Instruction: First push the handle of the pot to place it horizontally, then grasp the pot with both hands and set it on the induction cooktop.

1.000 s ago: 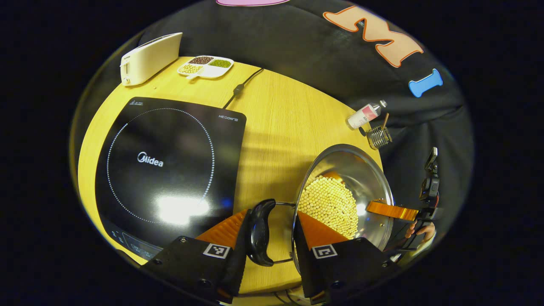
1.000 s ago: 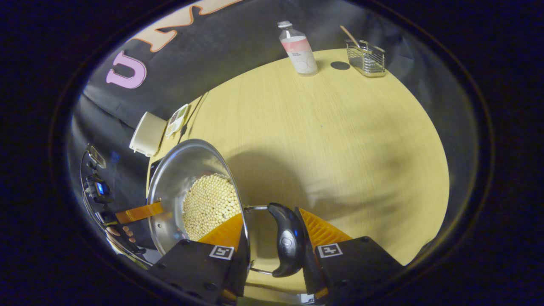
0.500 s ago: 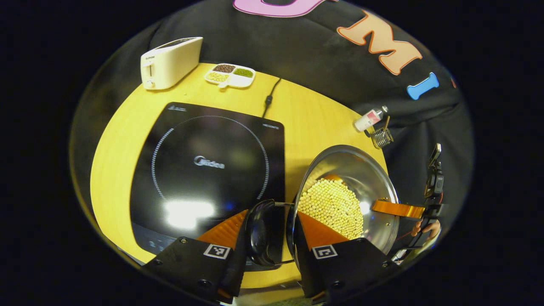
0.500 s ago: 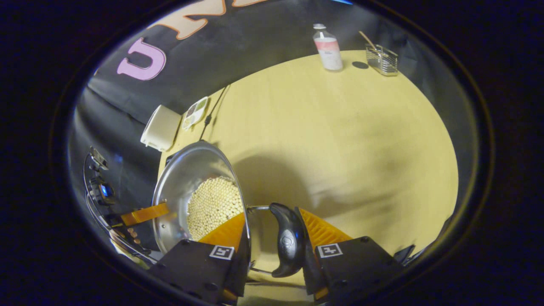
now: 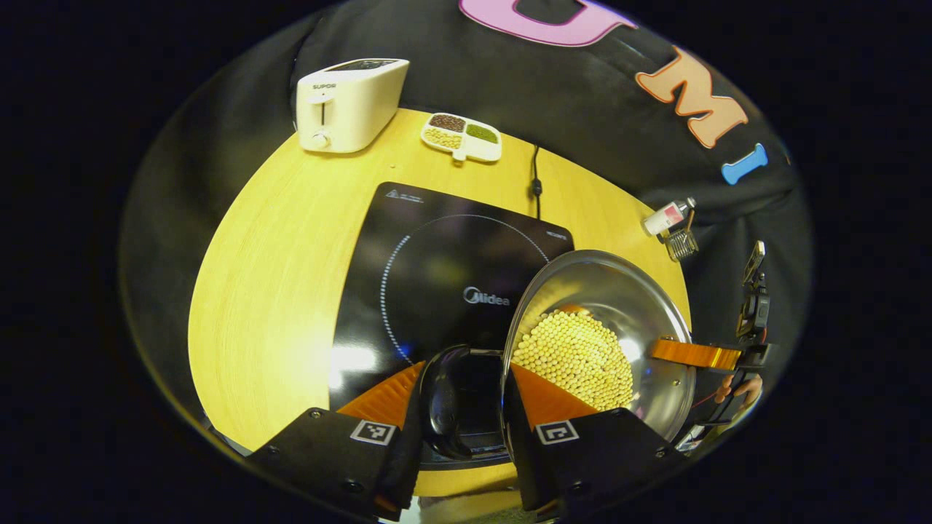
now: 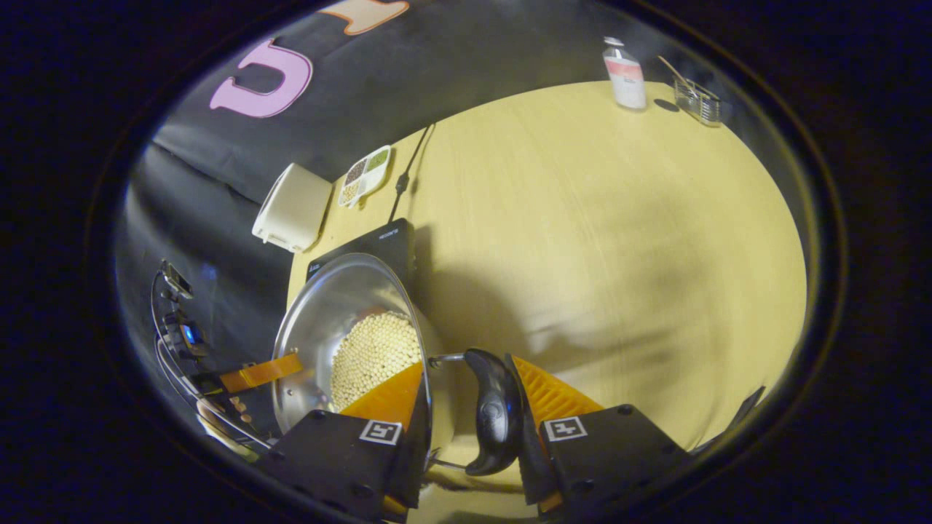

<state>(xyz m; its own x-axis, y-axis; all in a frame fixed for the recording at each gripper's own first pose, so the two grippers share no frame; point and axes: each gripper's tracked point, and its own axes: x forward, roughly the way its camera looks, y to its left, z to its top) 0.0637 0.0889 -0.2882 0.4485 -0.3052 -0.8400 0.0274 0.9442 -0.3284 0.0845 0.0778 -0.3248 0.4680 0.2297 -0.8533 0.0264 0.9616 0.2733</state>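
Note:
A steel pot [image 5: 641, 306] part-filled with pale beans hangs between both grippers, above the right part of the black induction cooktop [image 5: 437, 269]. My left gripper [image 5: 462, 400] is shut on the pot's black side handle [image 5: 451, 404], one orange finger outside it and one inside the pot wall. In the right gripper view, my right gripper [image 6: 473, 407] is shut on the opposite black handle [image 6: 491, 411] of the pot [image 6: 331, 313] in the same way. The cooktop's corner [image 6: 371, 247] pokes out behind the pot. The right gripper's orange finger [image 5: 695, 354] shows at the pot's far rim.
On the round wooden table [image 5: 277, 240], a white toaster [image 5: 349, 105] and a divided dish of beans [image 5: 461, 136] stand behind the cooktop, by its cord [image 5: 535, 182]. A bottle [image 6: 625, 73] and a wire basket [image 6: 699, 98] stand at the far right edge.
Both grippers have carried the pot leftwards across the table. The cooktop, formerly off to the left, now lies under the pot's left handle and rim.

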